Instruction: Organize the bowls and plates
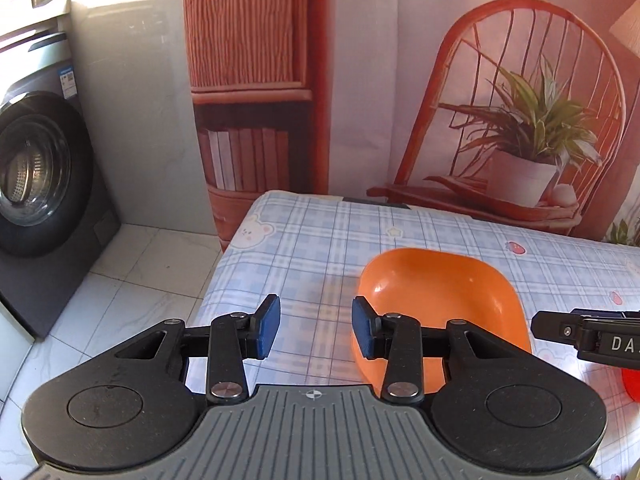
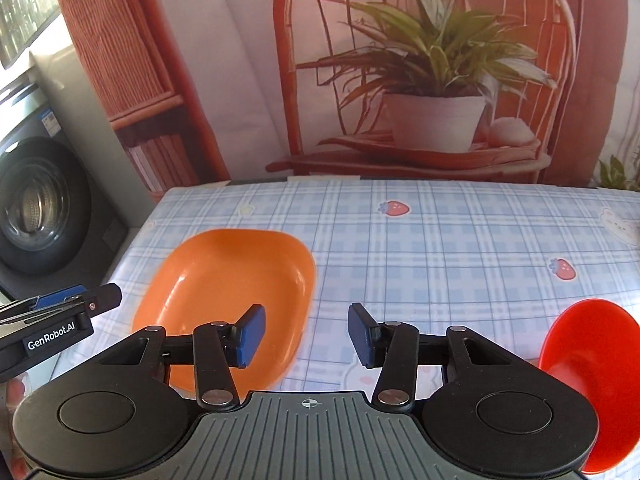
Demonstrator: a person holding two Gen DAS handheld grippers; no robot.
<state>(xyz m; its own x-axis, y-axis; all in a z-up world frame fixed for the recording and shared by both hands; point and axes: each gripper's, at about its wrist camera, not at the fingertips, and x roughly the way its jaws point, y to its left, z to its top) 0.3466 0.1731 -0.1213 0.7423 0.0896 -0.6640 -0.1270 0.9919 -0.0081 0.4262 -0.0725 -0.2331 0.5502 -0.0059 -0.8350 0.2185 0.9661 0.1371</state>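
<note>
The red bowl [image 2: 592, 392] is cut off at the lower right edge of the right wrist view, at about 4 o'clock, with the tool body hiding part of it; in the left wrist view only a red sliver [image 1: 631, 384] shows at the right edge. The orange dish [image 2: 232, 300] is a smooth, glossy, rounded-square shape, shallow with raised walls. It lies on the tabletop [image 2: 440, 240] near its left edge, on a cloth of pale blue checks printed with strawberries and bears. In the left wrist view the dish [image 1: 440, 300] sits at 2 o'clock from the left tongs [image 1: 316, 328], whose right arm covers the dish's near wall. These tongs stand released, blue pads apart, with only cloth between them. The right tongs [image 2: 306, 336] are likewise released and empty; their left pad overlaps the dish in the picture, though contact cannot be told. Each view catches the other tool from the side: [image 1: 588, 332] and [image 2: 60, 320]. A washing machine [image 1: 36, 184] stands at 9 o'clock beyond the tabletop; behind hangs a printed backdrop [image 2: 420, 80] of a chair and potted plant.
</note>
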